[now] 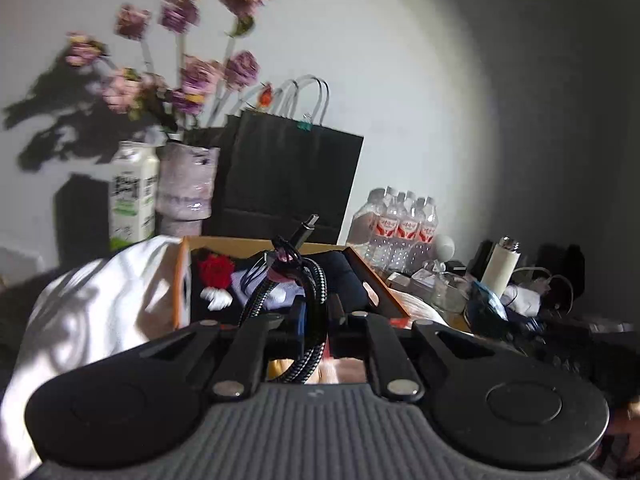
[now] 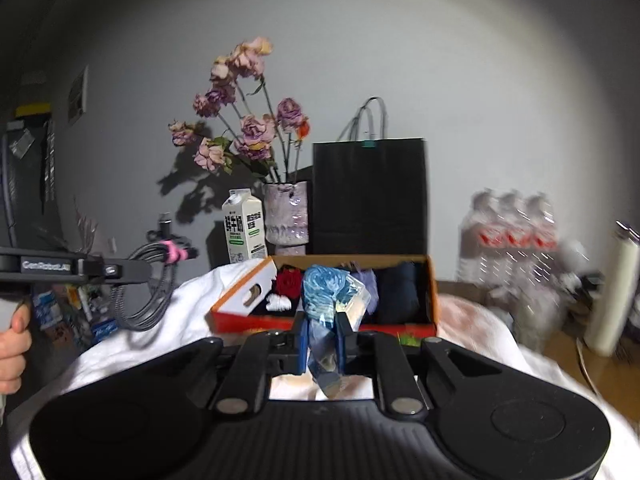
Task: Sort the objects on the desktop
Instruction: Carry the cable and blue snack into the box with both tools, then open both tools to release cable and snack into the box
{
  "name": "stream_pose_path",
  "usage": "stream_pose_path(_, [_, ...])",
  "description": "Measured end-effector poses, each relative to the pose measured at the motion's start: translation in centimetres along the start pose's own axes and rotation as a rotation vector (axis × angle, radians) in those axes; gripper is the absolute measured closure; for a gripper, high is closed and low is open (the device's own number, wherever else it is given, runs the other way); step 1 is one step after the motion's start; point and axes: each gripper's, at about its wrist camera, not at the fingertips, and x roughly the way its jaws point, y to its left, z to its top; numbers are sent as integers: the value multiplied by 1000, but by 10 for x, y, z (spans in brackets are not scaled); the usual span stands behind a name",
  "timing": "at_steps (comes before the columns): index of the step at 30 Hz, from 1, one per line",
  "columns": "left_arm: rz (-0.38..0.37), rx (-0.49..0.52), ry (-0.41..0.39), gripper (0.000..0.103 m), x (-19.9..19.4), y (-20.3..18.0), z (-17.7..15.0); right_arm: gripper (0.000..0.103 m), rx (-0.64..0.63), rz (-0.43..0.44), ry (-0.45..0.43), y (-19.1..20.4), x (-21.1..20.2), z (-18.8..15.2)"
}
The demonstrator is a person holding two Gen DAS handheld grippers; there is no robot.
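My left gripper (image 1: 316,320) is shut on a coiled grey braided cable (image 1: 308,284) bound with a pink tie; its plug sticks up above the coil. The right wrist view shows that gripper (image 2: 120,270) at the far left, a hand on its handle, with the cable (image 2: 148,292) hanging from it in the air. My right gripper (image 2: 322,344) is shut on a crinkled blue plastic packet (image 2: 324,296), held up in front of an open orange box (image 2: 320,324). The orange box (image 1: 376,280) holds a red rose (image 2: 289,282), a white piece, purple cloth and a dark blue bundle.
Behind the box a black paper bag (image 2: 368,196), a vase of dried flowers (image 2: 286,212) and a milk carton (image 2: 244,226) stand against the wall. A pack of water bottles (image 2: 512,240) and a white bottle (image 2: 612,292) stand right. White cloth (image 2: 168,312) lies left of the box.
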Motion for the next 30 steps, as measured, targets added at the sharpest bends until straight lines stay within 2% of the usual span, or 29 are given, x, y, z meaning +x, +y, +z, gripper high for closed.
stream_pose_path(3, [17,75,52,93,63,5,31,91,-16,41,61,-18,64,35])
stream_pose_path(6, [94,172,109,93,136,6,47,91,-36,32,162,-33,142,61])
stream_pose_path(8, [91,199,186,93,185,12,51,91,-51,5,236,-40,196,71])
stream_pose_path(12, [105,155,300,92,262,29,40,91,-46,3,370,-51,290,73])
stream_pose_path(14, [157,143,342,91,290,38,29,90,-31,15,416,-57,325,67])
stream_pose_path(18, [112,40,356,90,304,62,22,89,-62,-5,484,-62,373,52])
stream_pose_path(20, [76,4,335,84,296,69,22,89,-82,-12,522,-61,389,43])
stream_pose_path(22, [59,-7,324,69,289,73,30,87,-88,-26,544,-61,399,37])
stream_pose_path(23, [60,-5,319,67,284,73,34,84,-78,-26,550,-61,400,36])
stream_pose_path(24, [71,-3,314,66,281,74,39,80,-62,-21,553,-62,398,37])
stream_pose_path(26, [106,-9,309,63,271,76,47,59,-29,-8,576,-65,393,41])
stream_pose_path(30, [219,-41,318,61,250,79,60,57,-26,-51,552,-69,364,57])
